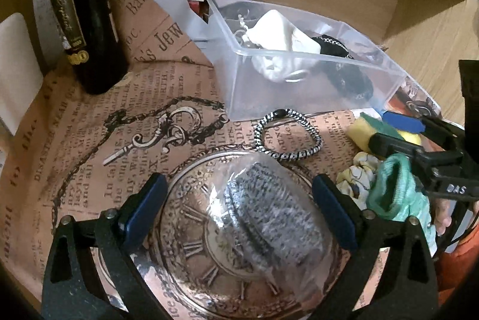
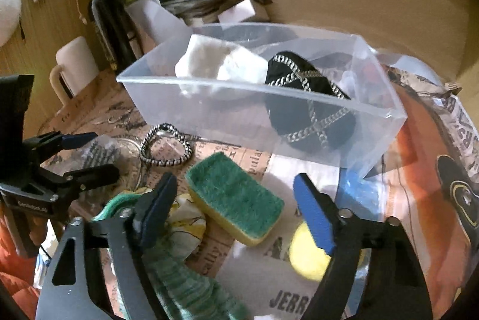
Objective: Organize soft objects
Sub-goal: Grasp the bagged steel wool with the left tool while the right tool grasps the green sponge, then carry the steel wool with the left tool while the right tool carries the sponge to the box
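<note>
My left gripper point(image 1: 238, 182) stands open astride a grey knitted piece in a clear bag point(image 1: 269, 218), its blue pads clear of the bag on both sides. My right gripper point(image 2: 235, 182) is open around a green and yellow sponge point(image 2: 236, 197), with a small gap at each pad. Behind them stands a clear plastic bin point(image 2: 209, 110) that holds a white soft bundle point(image 2: 215, 62) and a black pouch with chain trim point(image 2: 299, 80). A mint green knit point(image 2: 179, 275) and a yellow patterned cloth point(image 2: 185, 224) lie under my right gripper's left finger. A round yellow sponge point(image 2: 305, 257) lies by its right finger.
A black and white braided ring point(image 1: 287, 137) lies between the bagged knit and the bin point(image 1: 299, 86). A dark bottle point(image 1: 86, 29) and a white mug point(image 2: 74, 62) stand at the left, with stacked papers point(image 2: 191, 2) behind. Printed paper point(image 1: 89, 140) covers the table.
</note>
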`<action>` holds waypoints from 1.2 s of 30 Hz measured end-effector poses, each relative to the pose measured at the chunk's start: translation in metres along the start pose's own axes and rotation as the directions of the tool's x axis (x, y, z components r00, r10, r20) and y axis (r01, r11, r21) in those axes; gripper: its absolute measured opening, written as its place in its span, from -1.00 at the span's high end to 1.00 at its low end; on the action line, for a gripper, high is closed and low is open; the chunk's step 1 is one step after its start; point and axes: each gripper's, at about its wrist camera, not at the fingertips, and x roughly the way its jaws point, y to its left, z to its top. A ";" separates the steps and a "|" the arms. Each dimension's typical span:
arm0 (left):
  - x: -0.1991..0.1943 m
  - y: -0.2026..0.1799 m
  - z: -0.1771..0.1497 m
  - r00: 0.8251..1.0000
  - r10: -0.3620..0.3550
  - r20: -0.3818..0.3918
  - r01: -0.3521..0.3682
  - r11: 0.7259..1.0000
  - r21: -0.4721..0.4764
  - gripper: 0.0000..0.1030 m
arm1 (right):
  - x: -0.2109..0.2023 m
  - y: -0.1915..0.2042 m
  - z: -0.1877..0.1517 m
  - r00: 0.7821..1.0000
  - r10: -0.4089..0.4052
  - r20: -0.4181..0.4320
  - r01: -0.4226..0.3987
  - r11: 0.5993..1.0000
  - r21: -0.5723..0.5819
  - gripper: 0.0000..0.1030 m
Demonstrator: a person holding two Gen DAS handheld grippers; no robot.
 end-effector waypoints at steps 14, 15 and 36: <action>-0.021 -0.013 0.001 0.998 -0.017 0.054 0.013 0.998 0.068 0.28 | -0.024 -0.002 0.005 0.995 -0.020 0.101 0.019 1.000 0.017 0.03; -0.024 -0.013 0.003 0.998 -0.019 0.064 0.015 0.998 0.068 0.29 | -0.029 -0.002 0.006 0.993 -0.026 0.114 0.024 1.000 0.015 0.03; -0.067 -0.026 0.092 0.948 -0.059 0.314 0.024 0.993 0.114 0.29 | -0.074 -0.013 0.048 0.945 -0.097 0.312 0.087 0.995 0.045 0.03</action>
